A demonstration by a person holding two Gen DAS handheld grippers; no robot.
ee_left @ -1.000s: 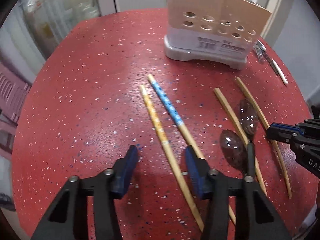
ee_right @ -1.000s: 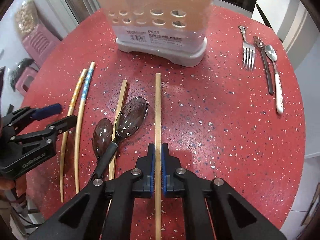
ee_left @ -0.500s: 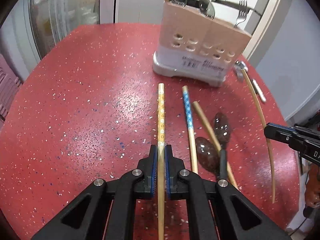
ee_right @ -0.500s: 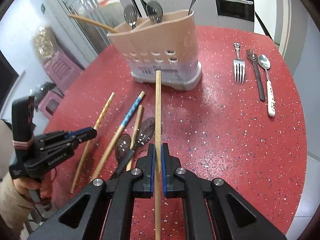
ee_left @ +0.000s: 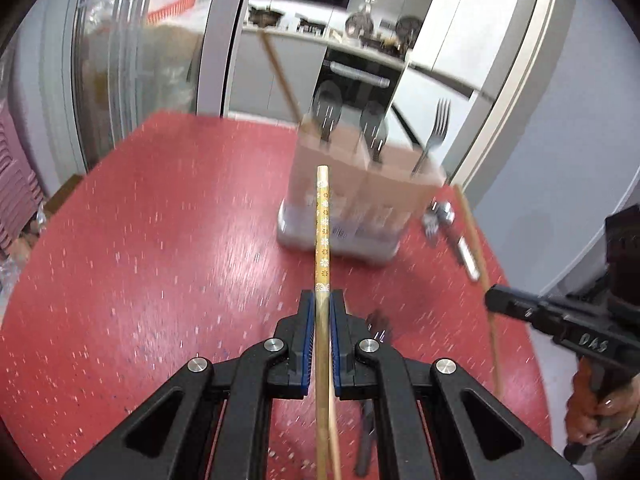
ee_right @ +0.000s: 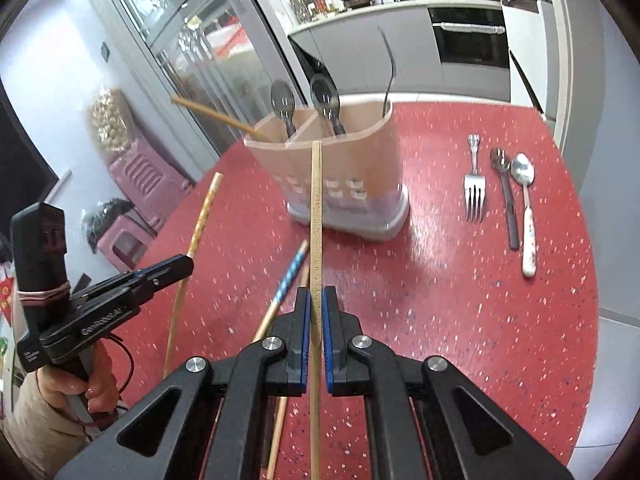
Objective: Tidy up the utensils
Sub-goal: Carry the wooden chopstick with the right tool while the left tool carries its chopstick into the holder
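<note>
Your left hand-held gripper (ee_left: 322, 312) clamps a patterned chopstick (ee_left: 322, 224); your right hand-held gripper (ee_right: 315, 308) clamps a plain chopstick (ee_right: 316, 216) above the red table (ee_right: 460, 320).

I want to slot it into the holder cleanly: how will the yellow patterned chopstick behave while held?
Probably stiff: the yellow patterned chopstick juts straight from the shut left tool without sagging. Likely light, being thin. Clamped at one spot on a long shaft, it may pivot if its tip bumps the holder.

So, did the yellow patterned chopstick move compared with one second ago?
Yes. The yellow patterned chopstick, then flat on the red table, is now lifted in the left gripper, tip toward the utensil holder.
</note>
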